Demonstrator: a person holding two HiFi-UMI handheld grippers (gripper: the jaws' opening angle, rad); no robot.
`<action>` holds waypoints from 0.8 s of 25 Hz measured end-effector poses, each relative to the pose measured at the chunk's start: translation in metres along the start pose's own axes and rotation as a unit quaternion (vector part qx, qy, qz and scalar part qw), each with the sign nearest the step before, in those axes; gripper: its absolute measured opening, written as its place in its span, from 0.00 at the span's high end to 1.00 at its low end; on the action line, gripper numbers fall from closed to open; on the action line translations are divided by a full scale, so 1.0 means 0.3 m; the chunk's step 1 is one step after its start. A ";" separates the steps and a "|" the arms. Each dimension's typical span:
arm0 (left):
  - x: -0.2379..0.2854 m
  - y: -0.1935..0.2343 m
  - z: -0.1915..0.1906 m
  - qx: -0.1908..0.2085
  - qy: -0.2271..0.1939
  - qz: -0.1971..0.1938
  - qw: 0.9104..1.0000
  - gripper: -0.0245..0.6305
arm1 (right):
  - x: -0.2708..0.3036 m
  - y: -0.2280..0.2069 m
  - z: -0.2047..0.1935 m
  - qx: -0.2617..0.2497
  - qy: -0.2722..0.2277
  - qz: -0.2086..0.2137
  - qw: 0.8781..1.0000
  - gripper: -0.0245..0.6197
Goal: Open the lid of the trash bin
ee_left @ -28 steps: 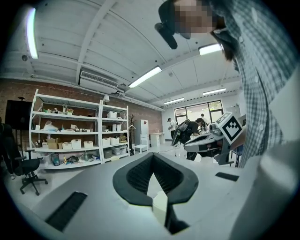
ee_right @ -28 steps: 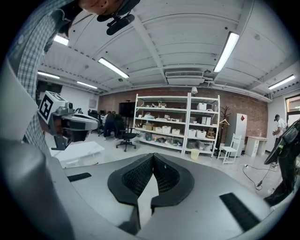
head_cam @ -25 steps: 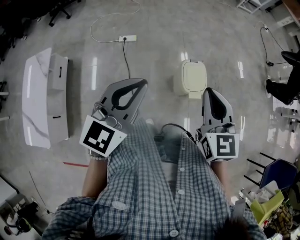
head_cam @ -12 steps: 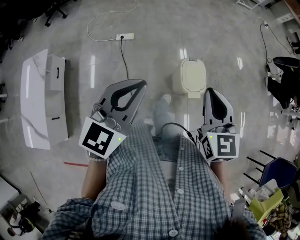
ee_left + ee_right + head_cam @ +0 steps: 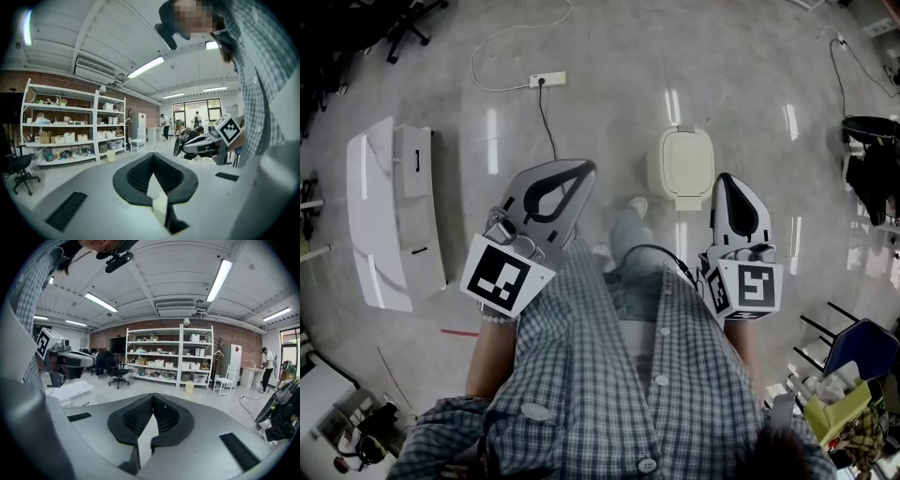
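Trash bin (image 5: 686, 167): I am seeing it standing on the grey floor (image 5: 609, 56) in the head view, cream-coloured, its lid (image 5: 688, 161) lying flat and shut. I am taking the bin as the reference for everything below.

Far to the left of the bin, a white slab-topped table (image 5: 380, 225) is lying along the frame edge. Up and to the left of the bin, a power strip (image 5: 547, 80) is sitting on the floor with a cable running from it.

Left gripper (image 5: 584, 167): it is hovering to the left of the bin, well apart from it and touching nothing. In the left gripper view its jaws (image 5: 153, 154) are pressing tip to tip, clenched, with nothing between them. That view is also showing white shelving (image 5: 70, 131) at the back of the room.

Just below and to the left of the bin, I am seeing the person's shoe (image 5: 636, 204) and jeans leg. The checked shirt (image 5: 609, 375) is filling the lower middle of the head view.

Right gripper (image 5: 724, 180): it is hanging just beside the bin's lower right corner. I cannot tell whether it is over the bin's edge or clear of it, and I am seeing no contact. In the right gripper view its jaws (image 5: 153, 395) are meeting at the tips, clenched on nothing, and more shelving (image 5: 168, 357) is showing behind.

Far below and to the right of the bin, a blue chair (image 5: 862, 352) is standing at the frame edge.
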State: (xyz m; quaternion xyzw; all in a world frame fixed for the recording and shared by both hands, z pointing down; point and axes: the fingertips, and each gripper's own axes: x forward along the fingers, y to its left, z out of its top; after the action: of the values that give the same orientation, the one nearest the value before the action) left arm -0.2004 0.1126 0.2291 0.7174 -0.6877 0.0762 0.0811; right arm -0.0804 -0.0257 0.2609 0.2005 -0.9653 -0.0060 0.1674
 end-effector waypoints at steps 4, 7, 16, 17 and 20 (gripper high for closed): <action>0.109 0.035 0.043 0.003 0.002 -0.013 1.000 0.96 | 0.059 -0.088 0.018 0.007 0.000 -0.009 1.000 0.93; 0.196 0.049 0.076 0.012 0.005 -0.025 1.000 0.96 | 0.089 -0.160 0.028 0.013 -0.002 -0.020 1.000 0.94; 0.436 0.015 0.138 0.028 0.005 -0.084 0.996 0.96 | 0.100 -0.355 0.005 0.035 0.003 -0.072 0.997 0.94; 0.457 0.009 0.139 0.030 0.009 -0.092 0.995 0.96 | 0.094 -0.373 0.000 0.039 0.004 -0.079 0.996 0.93; 0.520 -0.012 0.137 0.035 0.017 -0.115 0.993 0.96 | 0.076 -0.413 -0.028 0.053 0.008 -0.098 0.994 0.93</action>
State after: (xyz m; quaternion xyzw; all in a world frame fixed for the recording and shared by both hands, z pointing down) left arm -0.1903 -0.0484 0.2233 0.7928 -0.5960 0.1028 0.0755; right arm -0.0496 -0.1480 0.2663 0.3031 -0.9385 0.0300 0.1629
